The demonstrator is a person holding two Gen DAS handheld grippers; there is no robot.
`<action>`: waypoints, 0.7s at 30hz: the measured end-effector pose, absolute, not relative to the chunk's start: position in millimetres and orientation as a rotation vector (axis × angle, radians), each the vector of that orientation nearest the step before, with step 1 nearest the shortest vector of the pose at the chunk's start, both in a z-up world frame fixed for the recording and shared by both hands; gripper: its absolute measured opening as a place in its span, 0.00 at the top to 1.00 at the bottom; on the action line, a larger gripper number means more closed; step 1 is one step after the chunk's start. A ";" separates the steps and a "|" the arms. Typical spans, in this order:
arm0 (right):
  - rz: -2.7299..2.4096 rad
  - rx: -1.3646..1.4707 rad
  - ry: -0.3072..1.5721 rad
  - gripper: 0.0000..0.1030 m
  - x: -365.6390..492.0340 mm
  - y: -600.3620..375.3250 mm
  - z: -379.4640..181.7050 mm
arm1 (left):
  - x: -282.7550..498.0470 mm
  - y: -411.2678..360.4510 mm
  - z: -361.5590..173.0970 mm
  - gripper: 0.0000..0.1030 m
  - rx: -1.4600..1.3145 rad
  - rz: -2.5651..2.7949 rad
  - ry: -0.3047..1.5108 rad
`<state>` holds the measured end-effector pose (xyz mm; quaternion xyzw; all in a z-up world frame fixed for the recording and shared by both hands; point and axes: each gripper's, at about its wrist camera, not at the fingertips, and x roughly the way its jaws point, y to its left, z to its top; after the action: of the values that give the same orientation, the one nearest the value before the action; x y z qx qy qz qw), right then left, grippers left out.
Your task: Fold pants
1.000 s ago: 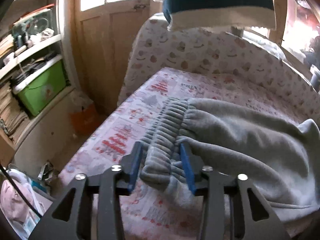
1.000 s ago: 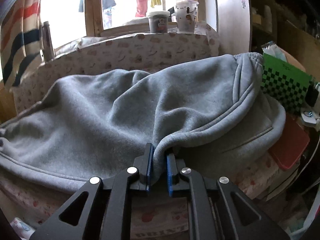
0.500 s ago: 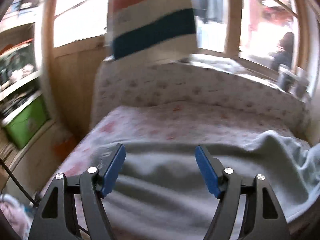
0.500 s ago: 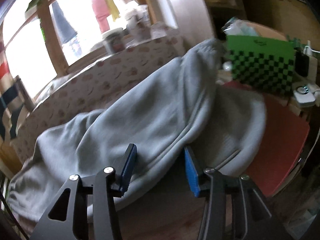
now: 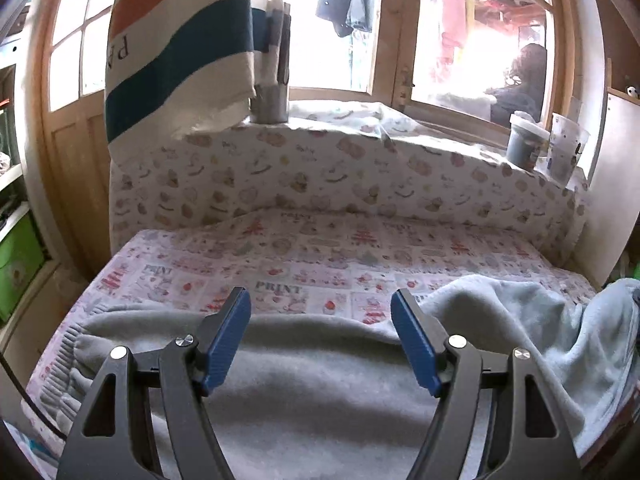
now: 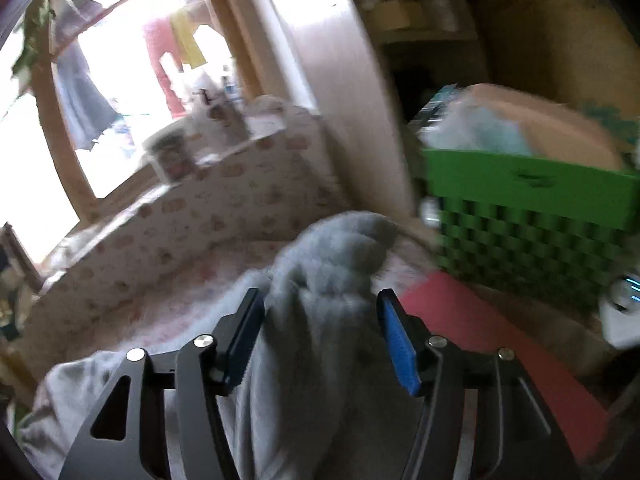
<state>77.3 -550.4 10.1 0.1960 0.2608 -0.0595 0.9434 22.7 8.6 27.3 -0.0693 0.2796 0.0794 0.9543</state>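
Grey fleece pants point(image 5: 320, 380) lie across the near part of a bed with a patterned sheet point(image 5: 320, 256). Their ribbed waistband point(image 5: 68, 360) rests at the left edge. My left gripper point(image 5: 320, 316) hovers over the cloth, open, with nothing between its blue pads point(image 5: 228, 336). In the blurred right wrist view the pants point(image 6: 320, 360) bunch up into a hump at the bed's right end. My right gripper point(image 6: 320, 320) is over that hump, its jaws opening; the cloth lies between and below the pads point(image 6: 398, 344) without being pinched.
A padded patterned headboard point(image 5: 320, 176) backs the bed under the window. A striped cloth point(image 5: 176, 52) hangs at upper left; cups point(image 5: 560, 148) stand on the sill at right. A green crate point(image 6: 528, 216) and a red surface point(image 6: 492, 352) lie right of the bed.
Both grippers let go of the pants and opened. The left one left the waistband and swung right over the cloth. The right one swung right toward the bunched end and rolled.
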 end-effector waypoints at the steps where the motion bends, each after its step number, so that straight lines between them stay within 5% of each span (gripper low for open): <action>1: -0.107 0.394 0.539 0.48 83.3 -551.4 8.6 | 22.6 6.5 26.3 0.31 -0.137 0.159 0.569; 8: -0.071 0.439 0.511 0.74 66.9 -562.0 3.3 | 23.6 -10.4 26.2 0.31 -0.099 0.141 0.557; 16: -0.240 0.421 0.370 0.76 -28.2 -562.4 28.6 | 20.9 -16.3 32.6 0.31 -0.096 0.121 0.520; 21: -0.317 0.489 0.488 0.74 -32.8 -577.6 -15.0 | 29.2 -16.1 20.9 0.31 -0.098 0.092 0.586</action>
<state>-32.8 -577.6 -15.0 0.2387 0.2381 -0.1545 0.9287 29.2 -16.1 20.9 -0.0483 0.2888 0.0452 0.9551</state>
